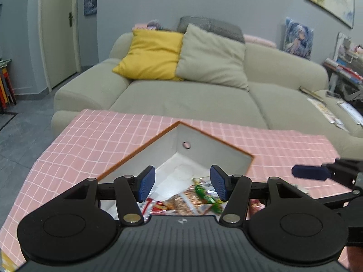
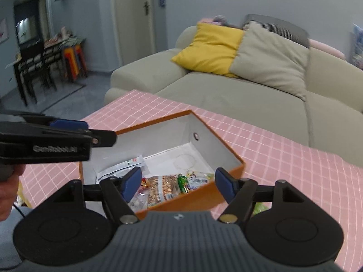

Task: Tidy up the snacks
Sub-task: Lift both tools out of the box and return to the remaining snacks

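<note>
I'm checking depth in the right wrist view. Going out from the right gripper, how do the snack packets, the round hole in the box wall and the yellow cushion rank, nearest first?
From the right gripper:
1. Snack packets, in the box just beyond the fingers.
2. Round hole, in the box's far wall.
3. Yellow cushion, on the sofa behind the table.

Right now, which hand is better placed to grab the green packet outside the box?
Right, probably: the right gripper hangs open and empty beside the green packet, while the left gripper is across the orange box.

Orange box (image 2: 195,198), pink checked tablecloth (image 2: 283,158)
</note>
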Demonstrator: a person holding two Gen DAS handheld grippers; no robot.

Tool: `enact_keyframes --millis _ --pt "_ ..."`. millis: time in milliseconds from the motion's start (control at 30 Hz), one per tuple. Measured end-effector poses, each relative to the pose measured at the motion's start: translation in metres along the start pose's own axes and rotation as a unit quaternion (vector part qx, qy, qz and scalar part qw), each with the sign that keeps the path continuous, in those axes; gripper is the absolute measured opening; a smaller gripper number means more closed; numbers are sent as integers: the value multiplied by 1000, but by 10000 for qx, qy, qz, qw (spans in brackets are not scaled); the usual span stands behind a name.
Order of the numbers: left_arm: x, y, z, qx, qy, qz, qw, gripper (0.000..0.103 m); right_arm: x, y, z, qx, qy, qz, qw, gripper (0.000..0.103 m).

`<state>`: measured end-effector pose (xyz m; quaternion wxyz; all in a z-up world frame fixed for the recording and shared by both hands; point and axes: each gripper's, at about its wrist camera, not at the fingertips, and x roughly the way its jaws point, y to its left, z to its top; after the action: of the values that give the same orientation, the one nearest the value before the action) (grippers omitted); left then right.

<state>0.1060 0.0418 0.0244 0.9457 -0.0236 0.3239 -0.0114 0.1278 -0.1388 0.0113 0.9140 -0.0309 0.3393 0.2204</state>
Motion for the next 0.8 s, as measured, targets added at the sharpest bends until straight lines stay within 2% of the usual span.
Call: enact_keyframes --millis 200,433,567,800 --pt "-5 -31 -22 72 -49 -334 9994 66 -20 -24 -44 637 -121 -420 9970 70" --pt "14 -67 -56 230 420 -657 9967 66 -32 -52 -100 977 -11 -989 9903 69" --pt "25 -83 -65 346 600 -802 9944 66 -33 -69 -117 1255 88 -1124 9857 69" --pt "45 -105 -68 367 848 -1068 9900 66 -24 -97 -127 1418 136 -1337 9807 69"
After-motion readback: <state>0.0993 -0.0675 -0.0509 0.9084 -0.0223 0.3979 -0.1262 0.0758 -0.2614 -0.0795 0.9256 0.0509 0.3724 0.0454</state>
